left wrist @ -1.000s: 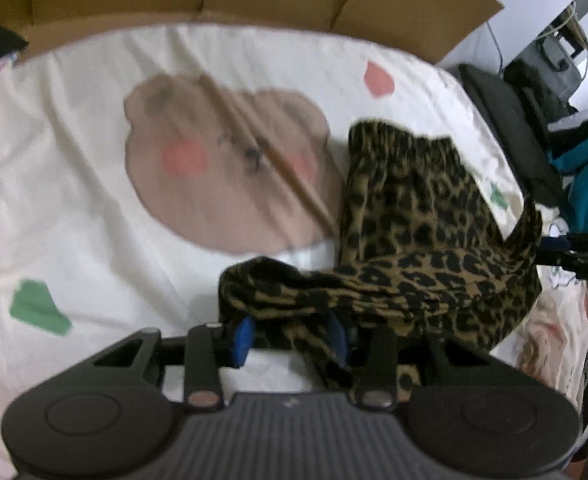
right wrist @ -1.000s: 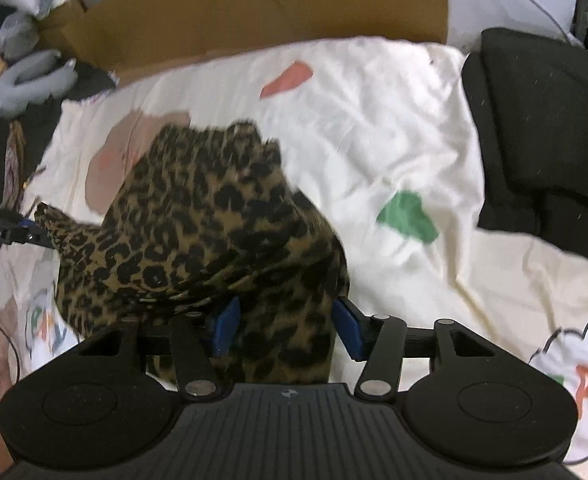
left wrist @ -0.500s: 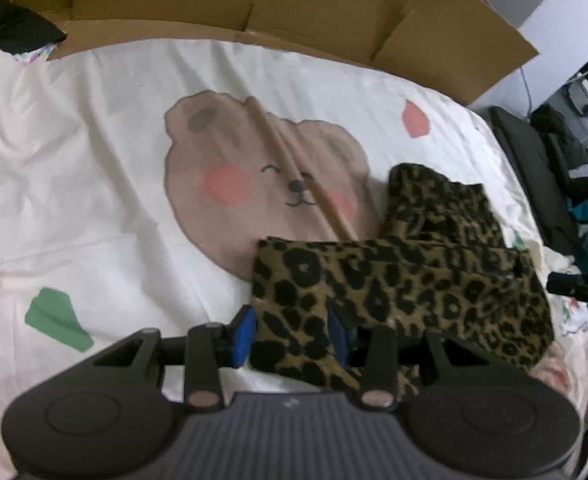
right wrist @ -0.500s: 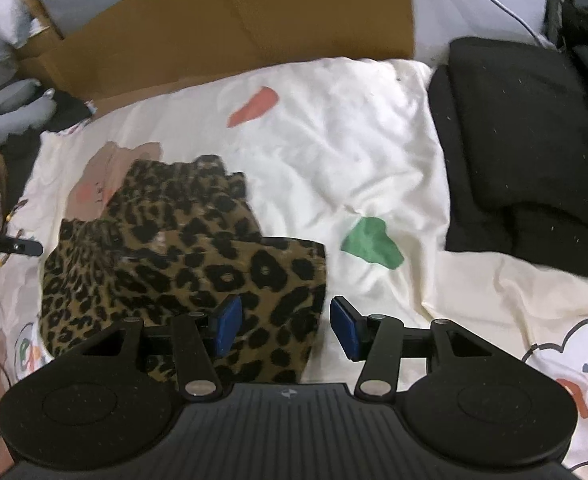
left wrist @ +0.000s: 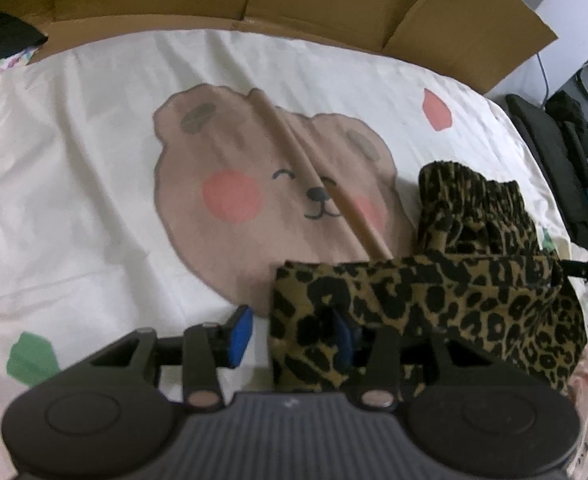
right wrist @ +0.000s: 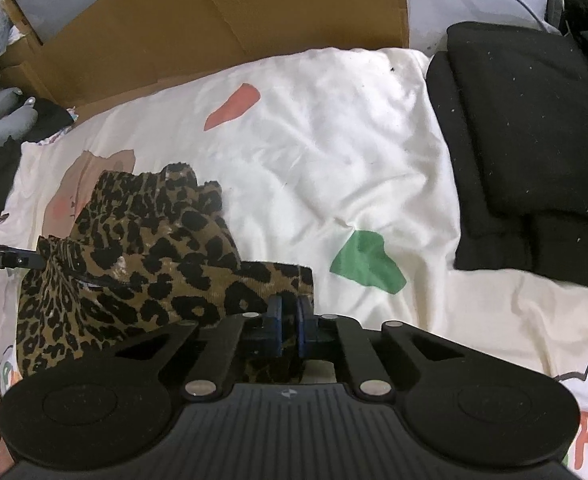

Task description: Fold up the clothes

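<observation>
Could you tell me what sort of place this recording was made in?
Probably a bedroom: a cream bedsheet printed with a cartoon bear, the leopard-print garment lying on it, and folded black clothes alongside.

Left gripper (left wrist: 291,338): angled steeply down, jaws parted and opening. Blue pad of the left finger (left wrist: 241,335) bare, nothing against its inner face. Right pad half buried under a fold of leopard-print garment (left wrist: 434,300) that fills only the right part of the gap.

Right gripper (right wrist: 289,330): tilted down, blue pads drawn together to a thin slit, closed at the garment's near corner; cloth between the pads not discernible. Linkage arms folded inward.
</observation>
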Motion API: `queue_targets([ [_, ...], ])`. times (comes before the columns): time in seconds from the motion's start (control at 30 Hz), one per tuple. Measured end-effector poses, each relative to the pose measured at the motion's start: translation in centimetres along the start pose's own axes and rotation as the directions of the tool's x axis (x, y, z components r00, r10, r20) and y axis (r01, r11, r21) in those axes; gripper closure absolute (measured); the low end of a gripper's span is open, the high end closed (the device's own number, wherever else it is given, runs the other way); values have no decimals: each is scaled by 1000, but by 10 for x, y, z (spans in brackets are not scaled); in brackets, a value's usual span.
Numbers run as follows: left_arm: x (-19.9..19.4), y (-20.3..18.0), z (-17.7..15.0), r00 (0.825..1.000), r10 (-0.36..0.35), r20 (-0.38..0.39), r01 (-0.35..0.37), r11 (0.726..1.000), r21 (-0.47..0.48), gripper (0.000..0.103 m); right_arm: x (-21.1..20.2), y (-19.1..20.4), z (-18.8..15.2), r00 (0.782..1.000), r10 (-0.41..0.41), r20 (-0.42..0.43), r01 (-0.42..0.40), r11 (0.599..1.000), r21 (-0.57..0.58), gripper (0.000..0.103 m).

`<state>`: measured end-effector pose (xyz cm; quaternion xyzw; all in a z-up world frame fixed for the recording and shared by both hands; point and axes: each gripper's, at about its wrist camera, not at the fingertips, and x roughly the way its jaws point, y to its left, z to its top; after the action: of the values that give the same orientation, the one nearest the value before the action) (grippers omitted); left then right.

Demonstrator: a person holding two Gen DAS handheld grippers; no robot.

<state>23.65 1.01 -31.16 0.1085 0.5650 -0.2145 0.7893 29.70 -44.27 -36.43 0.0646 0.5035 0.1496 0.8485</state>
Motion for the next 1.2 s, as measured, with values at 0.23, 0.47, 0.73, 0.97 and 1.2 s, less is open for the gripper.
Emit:
queue_targets([
  [0.23, -11, -11, 1, 998, 6, 66, -10, 999, 53, 95, -15, -7, 4, 996, -59, 61, 58, 998, 25, 103],
  [0.47, -5, -10, 4, 998, 7, 57, -9, 999, 37, 88, -17, -28, 5, 998, -13, 62, 5, 991, 132, 102],
  [0.73, 9, -12, 0, 1000, 9, 21, -10, 998, 55, 51, -4, -17, -4, 999, 35, 19, -37, 993, 109, 51],
  [0.97, 15, -15, 1, 1000, -9, 26, 7, 999, 54, 44, 26, -11, -6, 999, 48, -21, -46, 995, 91, 52],
  [1.2, 16, -25, -6, 999, -26, 40, 25, 999, 44, 50, 25, -3, -10, 999, 48, -15, -47, 997, 65, 70],
])
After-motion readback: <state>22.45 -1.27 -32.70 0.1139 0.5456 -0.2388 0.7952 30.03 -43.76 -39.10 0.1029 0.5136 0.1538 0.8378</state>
